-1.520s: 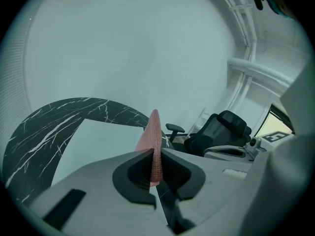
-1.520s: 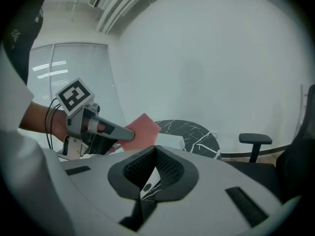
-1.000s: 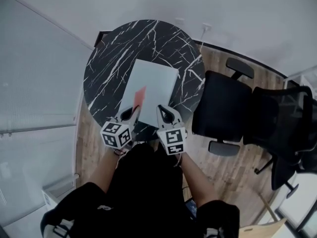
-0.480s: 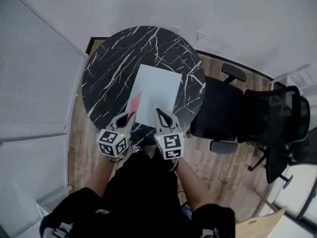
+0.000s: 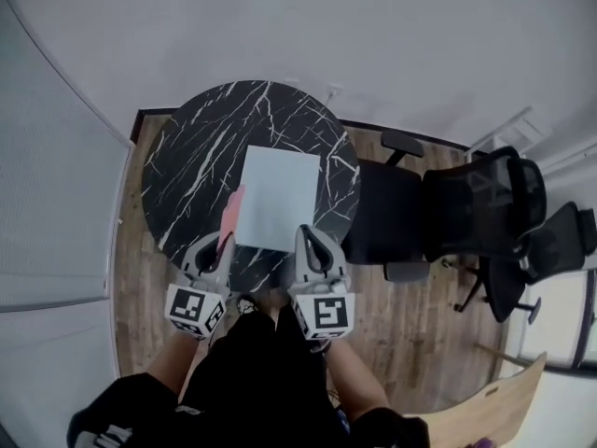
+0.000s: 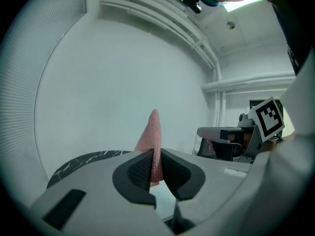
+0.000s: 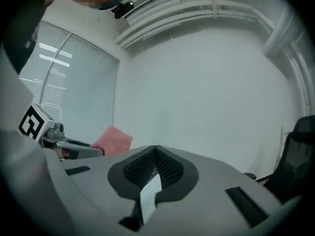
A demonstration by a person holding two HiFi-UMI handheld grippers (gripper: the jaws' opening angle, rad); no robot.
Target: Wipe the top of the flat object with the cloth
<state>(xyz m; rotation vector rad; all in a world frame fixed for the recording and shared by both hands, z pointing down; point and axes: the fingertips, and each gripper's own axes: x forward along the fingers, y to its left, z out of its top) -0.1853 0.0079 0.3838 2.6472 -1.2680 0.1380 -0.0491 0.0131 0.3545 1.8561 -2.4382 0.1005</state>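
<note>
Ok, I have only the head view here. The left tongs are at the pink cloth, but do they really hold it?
Observer: Yes. In the left gripper view the left tongs are shut on the cloth, which stands up from between them.
Operator: And the right tongs, do they hold something?
Observer: No. The right gripper view shows the right tongs shut, tips together, with nothing gripped.
Operator: Do they point down at the flat object?
Observer: It seems not. Both gripper views look mostly at the white wall, not down on the flat object.
</note>
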